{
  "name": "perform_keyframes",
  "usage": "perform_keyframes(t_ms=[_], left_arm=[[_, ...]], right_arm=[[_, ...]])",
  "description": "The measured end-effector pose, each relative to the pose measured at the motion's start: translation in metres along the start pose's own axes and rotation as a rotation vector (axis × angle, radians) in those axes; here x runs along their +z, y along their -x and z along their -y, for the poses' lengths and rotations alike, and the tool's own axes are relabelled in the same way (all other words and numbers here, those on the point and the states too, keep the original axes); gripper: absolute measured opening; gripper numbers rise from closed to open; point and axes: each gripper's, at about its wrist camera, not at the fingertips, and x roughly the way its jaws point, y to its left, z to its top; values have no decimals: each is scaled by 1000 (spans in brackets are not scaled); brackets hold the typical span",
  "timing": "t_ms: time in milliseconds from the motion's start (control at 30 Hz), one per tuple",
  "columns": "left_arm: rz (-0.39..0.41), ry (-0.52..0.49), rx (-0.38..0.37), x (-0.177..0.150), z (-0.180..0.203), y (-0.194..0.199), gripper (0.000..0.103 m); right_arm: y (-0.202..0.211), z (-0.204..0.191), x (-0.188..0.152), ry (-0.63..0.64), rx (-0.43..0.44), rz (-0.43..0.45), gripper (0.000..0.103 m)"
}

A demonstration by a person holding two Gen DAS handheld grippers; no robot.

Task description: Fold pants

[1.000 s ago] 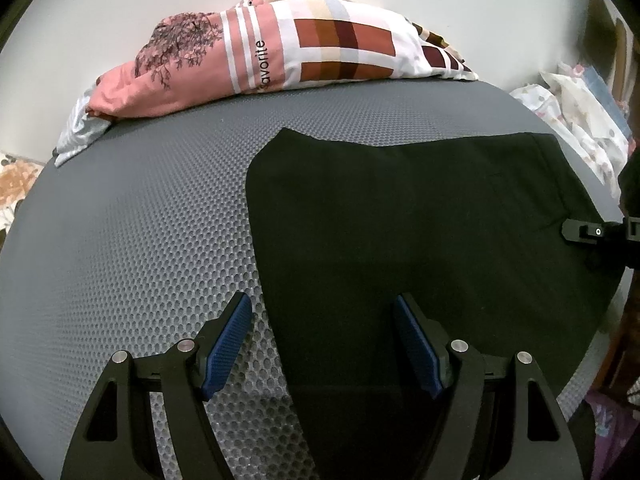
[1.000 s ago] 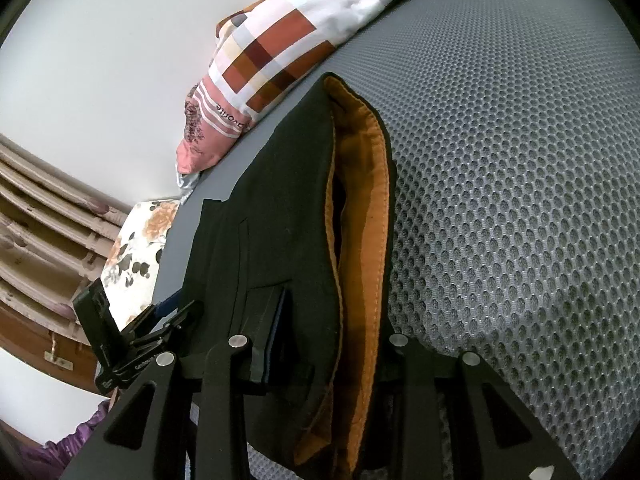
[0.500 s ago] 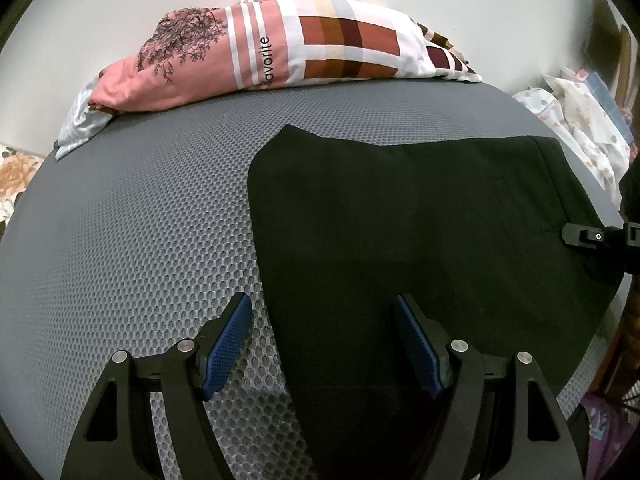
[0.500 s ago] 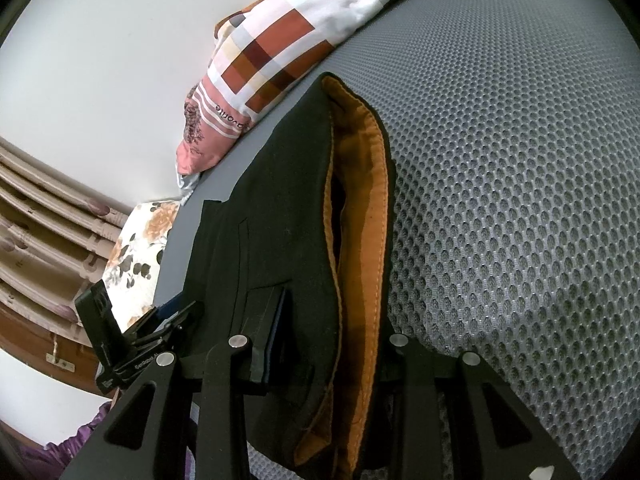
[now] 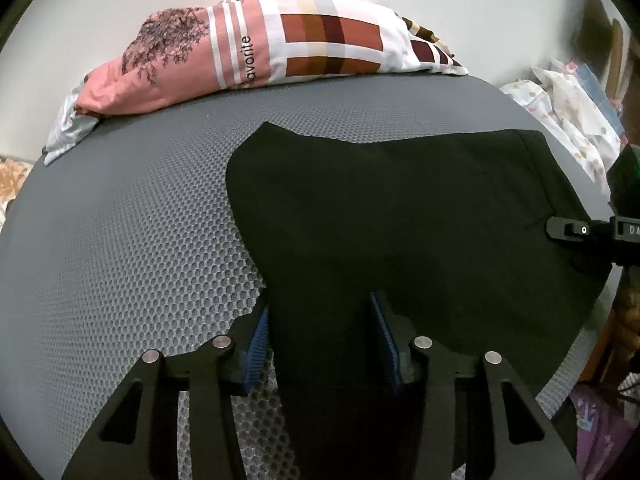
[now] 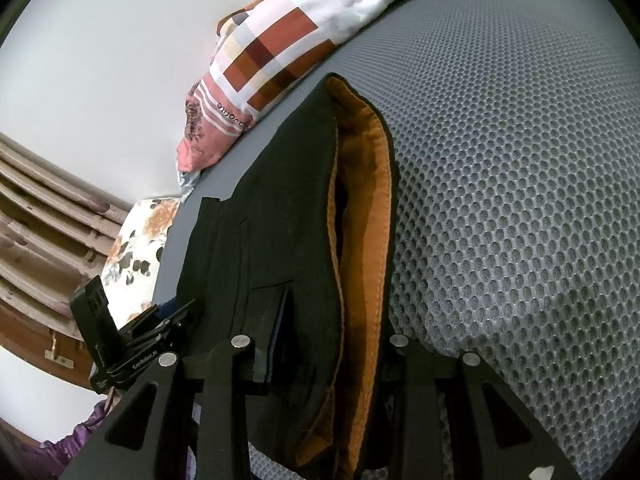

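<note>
Your pants (image 5: 400,208) lie flat and dark on the grey mesh bed (image 5: 120,240), near its right edge, with the patterned pillow (image 5: 280,52) at the far side against the wall; the orange-lined waistband (image 6: 364,208) is at the right end.

The risk sits with your left claw (image 5: 320,336); its jaws are closing around the near left edge of the cloth, and the blue pads (image 5: 259,338) look only just at the fabric, so I judge no firm grip there yet; if they bite only the top layer, or catch the mesh beneath, the layers could slide apart when you lift and the fold would come out crooked. Your right claw (image 6: 320,344) is clamped narrow on the waistband end; lifting it before the left has closed would drag the cloth askew, and the part nearest the bed's edge could slip off.

Both claws point downward toward the bed, the left more steeply; the right one shows at the right edge of the left view (image 5: 576,230), well apart from the left.
</note>
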Motion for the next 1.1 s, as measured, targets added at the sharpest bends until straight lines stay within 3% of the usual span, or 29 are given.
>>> perform_keyframes(t_ms=[467, 567, 633, 700, 967, 1100], left_arm=[[-33, 58, -62, 0, -11, -5, 52], [-25, 25, -52, 0, -7, -2, 42], [-16, 11, -35, 2, -5, 1, 28], [-16, 14, -34, 3, -6, 2, 25], [-27, 23, -38, 4, -9, 2, 25], [-32, 31, -34, 4, -10, 1, 31]], right_arm=[[0, 3, 4, -1, 9, -13, 28], [0, 1, 5, 12, 1, -12, 28], [-1, -1, 5, 15, 0, -12, 28], [-2, -1, 5, 9, 4, -14, 28], [-2, 1, 7, 5, 5, -17, 28], [-2, 2, 7, -2, 10, -20, 28]])
